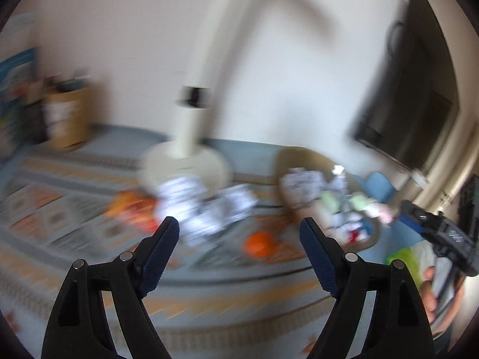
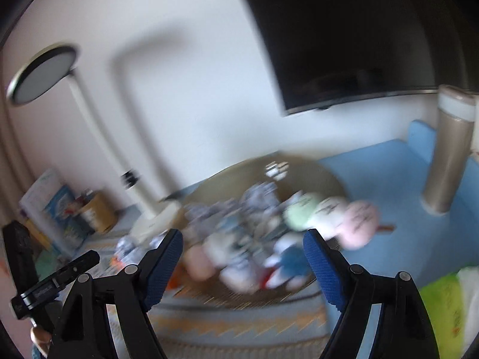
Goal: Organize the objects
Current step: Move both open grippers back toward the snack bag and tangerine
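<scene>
Left gripper [image 1: 239,230] spread, right gripper [image 2: 242,242] spread, round basket [image 2: 239,176] holding blurred packets [image 2: 302,212]

The right gripper [image 2: 242,239] hangs with its 2 blue-padded fingers [image 2: 163,266] spread wide, nothing between them. Beyond lies a round basket [image 2: 311,173] heaped with blurred small packets [image 2: 254,206] and pastel balls [image 2: 356,224]. A white lamp [image 2: 89,113] stands to the left, a dark screen [image 2: 353,45] hangs on the wall, and the patterned cloth [image 2: 239,320] lies below.

Lamp: cream desk lamp [image 1: 191,137], round base on patterned worktop cloth [image 1: 60,209].
Wall: black flat screen [image 2: 344,39].
Corner: tan cardboard box [image 1: 70,119].
</scene>
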A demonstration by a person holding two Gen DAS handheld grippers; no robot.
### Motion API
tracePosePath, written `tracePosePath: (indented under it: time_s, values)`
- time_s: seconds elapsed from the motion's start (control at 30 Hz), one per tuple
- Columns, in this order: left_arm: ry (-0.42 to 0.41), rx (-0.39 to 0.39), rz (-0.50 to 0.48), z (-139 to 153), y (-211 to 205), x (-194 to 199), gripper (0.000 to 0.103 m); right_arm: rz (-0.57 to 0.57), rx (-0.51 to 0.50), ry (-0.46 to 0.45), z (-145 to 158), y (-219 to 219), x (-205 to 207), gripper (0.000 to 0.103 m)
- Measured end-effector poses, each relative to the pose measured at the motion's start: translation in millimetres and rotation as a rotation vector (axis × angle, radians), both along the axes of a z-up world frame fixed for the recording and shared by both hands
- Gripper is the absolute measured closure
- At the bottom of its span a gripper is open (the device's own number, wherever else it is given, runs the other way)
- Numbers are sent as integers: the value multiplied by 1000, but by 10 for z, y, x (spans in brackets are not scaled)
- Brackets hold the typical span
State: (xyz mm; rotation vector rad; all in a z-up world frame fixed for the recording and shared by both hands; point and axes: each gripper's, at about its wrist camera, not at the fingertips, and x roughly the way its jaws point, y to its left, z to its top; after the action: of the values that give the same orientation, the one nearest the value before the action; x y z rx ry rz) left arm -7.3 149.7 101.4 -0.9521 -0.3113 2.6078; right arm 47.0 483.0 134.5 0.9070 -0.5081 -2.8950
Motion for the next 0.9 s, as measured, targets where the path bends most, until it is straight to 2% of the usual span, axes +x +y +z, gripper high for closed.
tracePosePath:
  time_s: [0.07,0.23,0.37,0.5,0.57,0.7,0.8,0.9]
  values:
    - [-11,-17,76,-71,-316,175,21,72,-18,-19,0,-241,66,21]
    - [-82,-74,220,-441,-898,317,21,180,-21,-73,-26,-875,-14,21]
    - [-115,-90,266,-699,-1086,334,21,269,14,-107,-296,-1357,-57,21]
    - [-140,-101,260,-835,-1080,346,21,275,86,-138,-725,-1548,-179,21]
    - [-111,-105,246,-809,-1055,377,21,255,53,-168,-923,-1486,-252,21]
    - [-122,-115,214,-797,-1006,360,21,205,-41,-251,-1198,-1299,-416,21]
    - [-116,-106,157,-733,-946,254,21,200,-89,-285,-1238,-1201,-498,21]
    - [-122,-125,113,-667,-884,-39,21,183,-12,-305,-1175,-1237,-610,21]
